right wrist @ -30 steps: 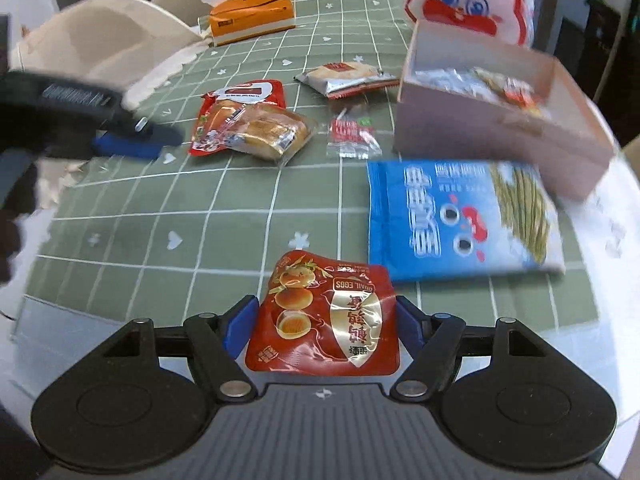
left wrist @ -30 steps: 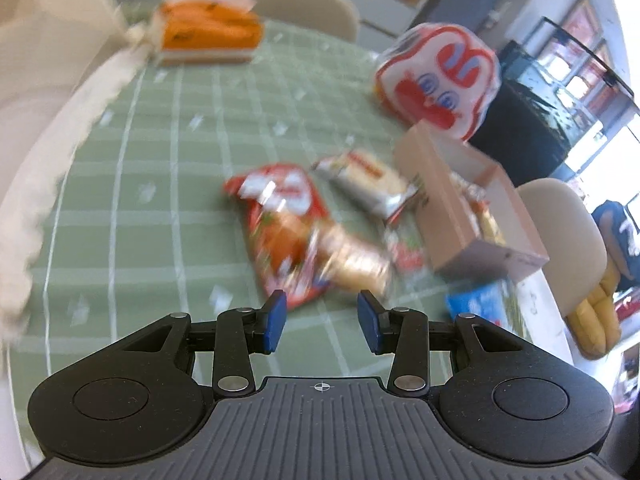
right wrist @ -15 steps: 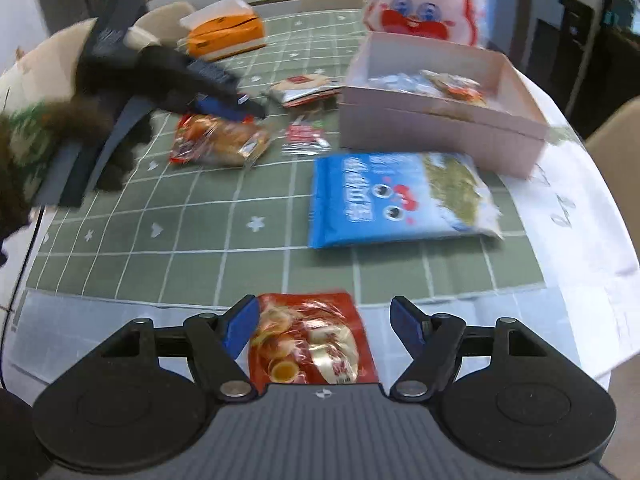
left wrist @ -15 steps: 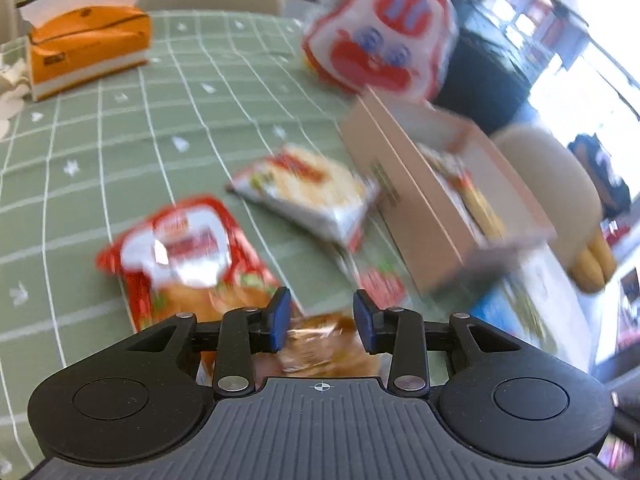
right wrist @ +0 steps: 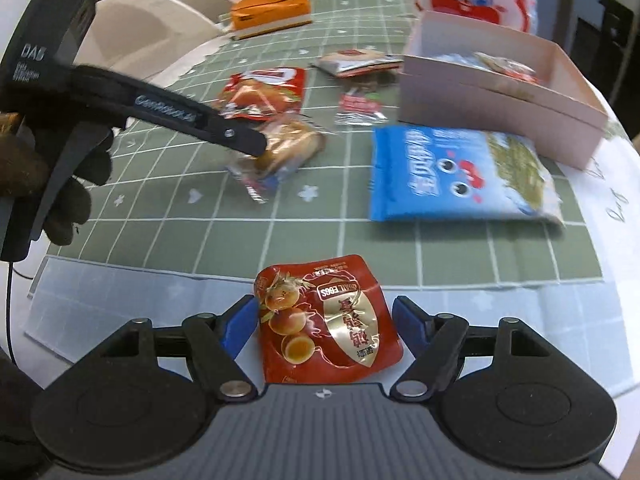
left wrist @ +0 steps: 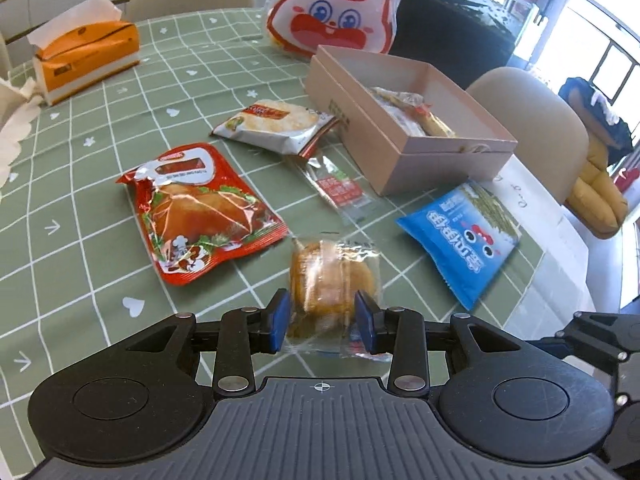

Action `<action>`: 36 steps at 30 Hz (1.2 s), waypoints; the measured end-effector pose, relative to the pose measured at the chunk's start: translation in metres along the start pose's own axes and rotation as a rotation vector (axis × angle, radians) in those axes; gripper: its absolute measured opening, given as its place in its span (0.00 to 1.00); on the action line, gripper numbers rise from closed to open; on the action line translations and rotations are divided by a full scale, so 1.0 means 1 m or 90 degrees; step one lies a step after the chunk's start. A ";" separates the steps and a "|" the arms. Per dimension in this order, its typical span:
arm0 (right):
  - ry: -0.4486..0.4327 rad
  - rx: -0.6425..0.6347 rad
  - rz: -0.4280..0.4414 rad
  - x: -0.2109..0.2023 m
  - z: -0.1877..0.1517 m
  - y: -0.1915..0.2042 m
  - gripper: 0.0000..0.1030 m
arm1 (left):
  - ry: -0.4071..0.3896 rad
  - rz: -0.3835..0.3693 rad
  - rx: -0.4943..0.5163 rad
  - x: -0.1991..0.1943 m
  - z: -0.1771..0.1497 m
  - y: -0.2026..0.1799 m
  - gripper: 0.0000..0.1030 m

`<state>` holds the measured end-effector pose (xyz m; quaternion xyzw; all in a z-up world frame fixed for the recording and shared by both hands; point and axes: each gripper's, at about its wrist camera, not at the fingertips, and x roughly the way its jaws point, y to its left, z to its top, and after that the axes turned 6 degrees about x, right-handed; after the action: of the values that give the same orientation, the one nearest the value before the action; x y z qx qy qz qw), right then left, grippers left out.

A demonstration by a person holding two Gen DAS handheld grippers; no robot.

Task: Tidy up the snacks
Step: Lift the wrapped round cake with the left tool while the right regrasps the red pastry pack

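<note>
My left gripper (left wrist: 323, 322) is shut on a clear-wrapped bun (left wrist: 334, 276) and holds it just above the green checked tablecloth; it also shows in the right wrist view (right wrist: 292, 146). My right gripper (right wrist: 324, 326) stands open around a red quail-egg packet (right wrist: 326, 320) at the table's near edge; its jaws do not touch the packet. A pink open box (left wrist: 404, 120) holding several snacks stands at the right. On the cloth lie a red chicken packet (left wrist: 196, 208), a white cracker packet (left wrist: 276, 122), a small clear packet (left wrist: 340, 188) and a blue seaweed bag (left wrist: 464, 236).
An orange tissue box (left wrist: 86, 60) stands at the far left. A red-and-white rabbit-face bag (left wrist: 336, 12) stands behind the pink box. Beige chairs (left wrist: 532, 120) ring the table. A white table border (right wrist: 608, 208) shows past the cloth at the right.
My left gripper has swung right and down over the snacks and closed on the bun, lifting it off the red chicken packet. My right gripper has stayed around the egg packet.
</note>
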<state>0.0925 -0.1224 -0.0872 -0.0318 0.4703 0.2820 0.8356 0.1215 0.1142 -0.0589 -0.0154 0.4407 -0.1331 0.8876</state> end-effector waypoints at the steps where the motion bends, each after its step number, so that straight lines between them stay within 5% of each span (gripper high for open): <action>1: -0.002 -0.004 -0.002 0.000 0.000 0.001 0.73 | -0.004 0.001 0.001 -0.001 0.001 -0.002 0.39; 7: -0.018 0.011 -0.036 -0.003 -0.004 -0.008 0.74 | -0.035 0.034 0.071 -0.007 0.006 -0.024 0.39; 12: -0.039 0.039 -0.063 -0.007 -0.009 -0.018 0.75 | -0.003 0.073 0.154 0.011 0.001 -0.051 0.41; 17: -0.047 0.018 -0.080 -0.008 -0.017 -0.013 0.79 | 0.001 0.059 0.202 0.021 -0.005 -0.068 0.82; 23: -0.052 0.005 -0.086 -0.007 -0.021 -0.010 0.85 | -0.042 0.083 0.103 0.012 0.002 -0.049 0.77; 26: -0.058 0.005 -0.087 -0.006 -0.022 -0.010 0.87 | -0.011 0.111 0.066 0.021 0.006 -0.034 0.77; 36: -0.065 0.006 -0.085 -0.003 -0.026 -0.010 1.00 | 0.016 0.086 0.031 0.035 0.005 -0.027 0.69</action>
<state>0.0766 -0.1405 -0.1017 -0.0448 0.4256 0.2248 0.8754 0.1397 0.0789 -0.0787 0.0376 0.4485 -0.0835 0.8891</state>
